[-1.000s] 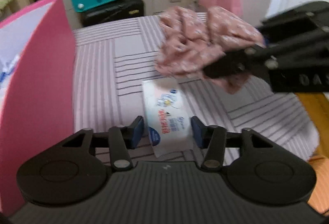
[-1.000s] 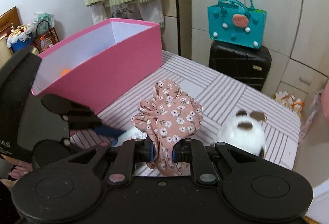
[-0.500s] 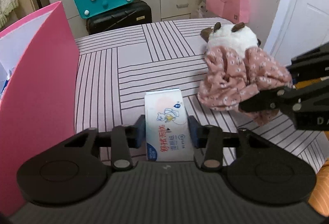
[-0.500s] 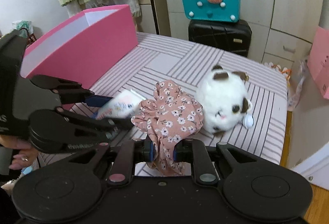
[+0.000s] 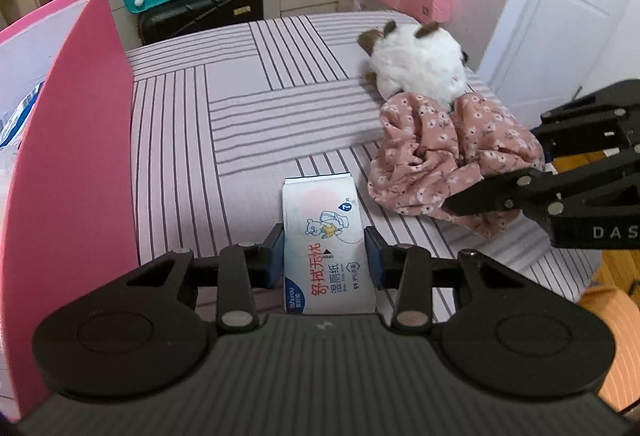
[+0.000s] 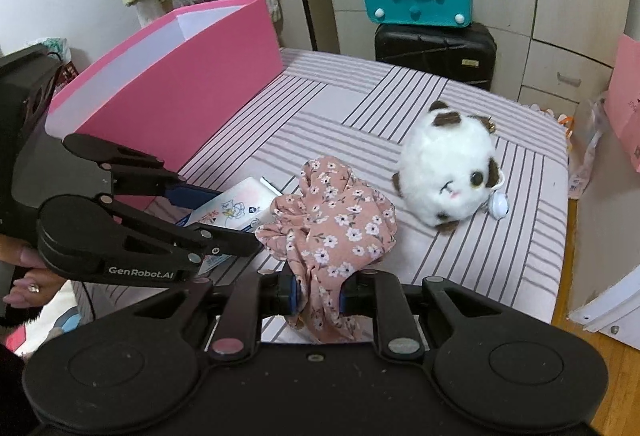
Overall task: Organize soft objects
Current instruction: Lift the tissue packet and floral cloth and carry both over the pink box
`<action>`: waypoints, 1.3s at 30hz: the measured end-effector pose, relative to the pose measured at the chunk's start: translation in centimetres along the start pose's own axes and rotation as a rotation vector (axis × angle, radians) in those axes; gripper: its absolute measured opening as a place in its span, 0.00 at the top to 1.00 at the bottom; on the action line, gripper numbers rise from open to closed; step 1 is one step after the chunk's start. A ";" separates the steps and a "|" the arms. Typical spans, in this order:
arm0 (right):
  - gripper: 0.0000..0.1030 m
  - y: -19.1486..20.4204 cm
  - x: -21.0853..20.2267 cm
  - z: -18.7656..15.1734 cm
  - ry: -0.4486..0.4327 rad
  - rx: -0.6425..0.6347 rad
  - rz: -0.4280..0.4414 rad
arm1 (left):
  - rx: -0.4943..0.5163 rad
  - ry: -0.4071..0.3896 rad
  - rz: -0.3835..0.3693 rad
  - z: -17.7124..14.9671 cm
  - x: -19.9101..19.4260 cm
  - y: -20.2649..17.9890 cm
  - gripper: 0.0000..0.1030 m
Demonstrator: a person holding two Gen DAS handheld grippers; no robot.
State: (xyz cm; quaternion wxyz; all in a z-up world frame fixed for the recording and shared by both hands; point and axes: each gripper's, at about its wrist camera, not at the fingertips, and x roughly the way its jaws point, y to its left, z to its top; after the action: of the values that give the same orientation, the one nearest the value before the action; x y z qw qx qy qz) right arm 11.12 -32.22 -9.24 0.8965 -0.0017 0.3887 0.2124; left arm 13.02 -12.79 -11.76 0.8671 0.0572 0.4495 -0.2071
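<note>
**Both claws loaded over the striped bed**

Left gripper (image 5: 324, 250) clamped on wipes pack (image 5: 326, 236), red Chinese print, small "7", cartoon bear. Right gripper (image 6: 318, 290) pinching floral cloth (image 6: 336, 220), crumpled, apparently touching plush (image 6: 448, 175) near the right edge. Open stripes toward pink box (image 6: 172, 91). "GenRobot.AI" readable on the left gripper.

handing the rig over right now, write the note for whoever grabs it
Left gripper: shut on the wet wipes pack, low over the striped bed.
Right gripper: shut on the pink floral cloth, which bunches on the bed against the white plush toy.
The plush lies loose on the bed.
Pink box stands open at the left edge; something is inside it, unclear what.
Done: both grasps.
Left: probably wipes and cloth into the box, then the plush.
</note>
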 end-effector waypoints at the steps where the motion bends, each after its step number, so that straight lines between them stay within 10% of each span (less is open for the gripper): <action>1: 0.79 0.2 -0.1 -0.1 0.006 -0.001 0.002 | 0.002 0.007 -0.008 -0.1 -0.2 0.0 0.62; 7: 0.79 0.7 -0.3 -0.3 0.058 0.067 0.138 | 0.044 0.008 -0.037 -0.8 -2.3 0.0 0.62; 22: 0.79 5.6 -2.2 0.8 0.071 0.009 0.161 | 0.014 0.060 -0.176 -2.8 -7.6 2.5 0.62; 39: 0.79 12.2 -5.7 3.9 0.057 -0.139 0.196 | -0.007 -0.036 -0.144 -3.9 -15.9 5.7 0.62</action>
State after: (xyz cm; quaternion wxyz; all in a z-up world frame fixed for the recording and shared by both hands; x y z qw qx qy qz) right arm 5.74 -22.62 -0.56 0.8578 -0.0320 0.3965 0.3255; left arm 4.29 -1.58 -1.77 0.8581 0.0178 0.4376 -0.2682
